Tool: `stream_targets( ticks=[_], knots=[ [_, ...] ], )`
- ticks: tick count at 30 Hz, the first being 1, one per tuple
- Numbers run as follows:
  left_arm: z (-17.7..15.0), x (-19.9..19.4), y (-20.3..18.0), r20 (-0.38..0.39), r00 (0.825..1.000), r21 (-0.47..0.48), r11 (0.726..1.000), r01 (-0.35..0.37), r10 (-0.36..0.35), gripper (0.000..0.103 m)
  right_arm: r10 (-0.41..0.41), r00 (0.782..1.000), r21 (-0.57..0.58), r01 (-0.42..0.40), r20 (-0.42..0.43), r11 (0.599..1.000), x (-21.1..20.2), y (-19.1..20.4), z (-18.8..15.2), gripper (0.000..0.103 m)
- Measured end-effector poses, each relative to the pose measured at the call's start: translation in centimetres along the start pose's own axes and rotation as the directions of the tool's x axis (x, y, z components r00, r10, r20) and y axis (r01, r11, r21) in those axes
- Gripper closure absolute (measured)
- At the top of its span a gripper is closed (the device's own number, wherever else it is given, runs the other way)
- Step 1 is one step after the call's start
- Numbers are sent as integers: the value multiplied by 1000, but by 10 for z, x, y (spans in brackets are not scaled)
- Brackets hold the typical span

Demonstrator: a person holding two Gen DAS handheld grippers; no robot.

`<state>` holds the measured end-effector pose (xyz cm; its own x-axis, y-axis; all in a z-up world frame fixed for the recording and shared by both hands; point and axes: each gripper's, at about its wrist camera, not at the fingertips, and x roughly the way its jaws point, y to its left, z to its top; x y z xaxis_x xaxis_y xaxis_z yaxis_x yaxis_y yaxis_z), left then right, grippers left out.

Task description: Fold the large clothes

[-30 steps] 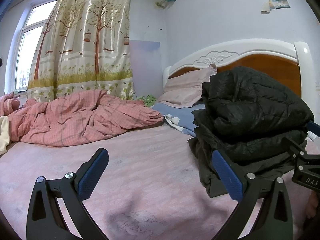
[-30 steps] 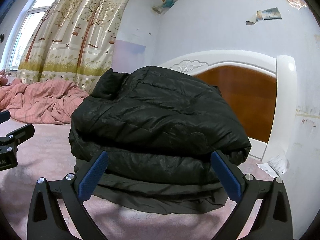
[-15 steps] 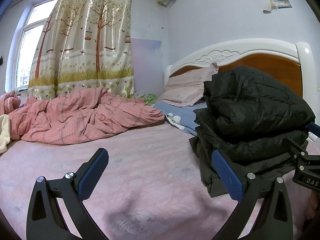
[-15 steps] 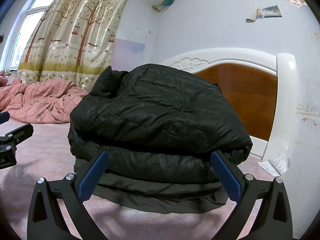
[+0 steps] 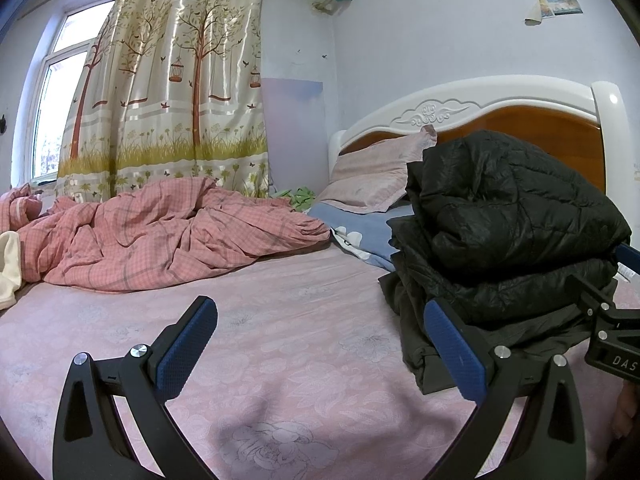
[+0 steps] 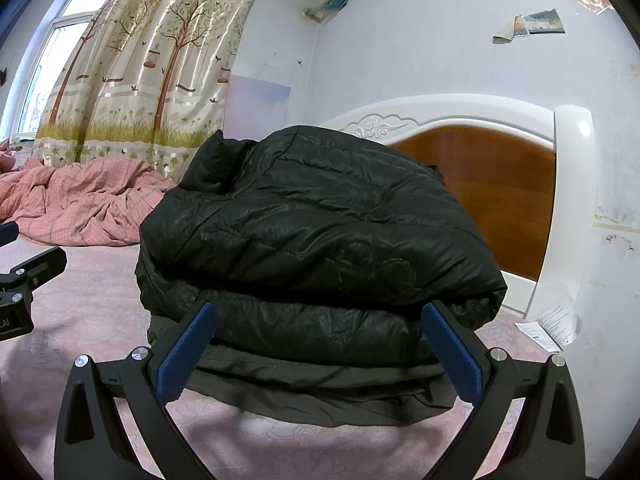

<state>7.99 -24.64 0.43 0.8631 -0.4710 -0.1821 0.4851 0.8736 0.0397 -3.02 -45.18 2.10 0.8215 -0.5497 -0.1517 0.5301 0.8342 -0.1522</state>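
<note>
Across the bed (image 5: pixel 280 320), whose pink flowered sheet fills the lower part of both views, a black puffer jacket (image 6: pixel 320 248) lies folded in a thick stack near the white and brown headboard (image 5: pixel 520 112). Away from the headboard, on the far side of the bed, a rumpled pink checked quilt (image 5: pixel 160 236) lies below the tree-printed curtain (image 5: pixel 168 80), and a pink pillow (image 5: pixel 376 176) leans on the headboard just beside the jacket, over a blue cloth. Facing the headboard, the right claw (image 6: pixel 320 352) has its blue-padded fingers (image 6: pixel 188 352) spread wide apart, empty, with the jacket's front edge lying between and just beyond the tips; whether the pads touch the fabric cannot be told. Farther from the headboard, the left claw (image 5: pixel 320 348) hovers level over bare sheet, jaws likewise wide apart and holding nothing, the jacket beside its right finger. At the right edge of the left wrist view, the black body of the other tool bears white letters reading "DAS", cut off by the frame. A slip of printed paper (image 6: pixel 552 328) lies at the foot of the headboard post, its text too small to read.
</note>
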Motion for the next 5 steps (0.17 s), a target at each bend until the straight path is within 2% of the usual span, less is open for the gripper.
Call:
stream_targets(
  ticks=[5],
  knots=[
    [0, 0, -1, 1, 1000, 2, 1000, 0, 0, 0, 0, 1000, 0, 0, 0, 1000, 0, 0, 0, 0]
  ],
)
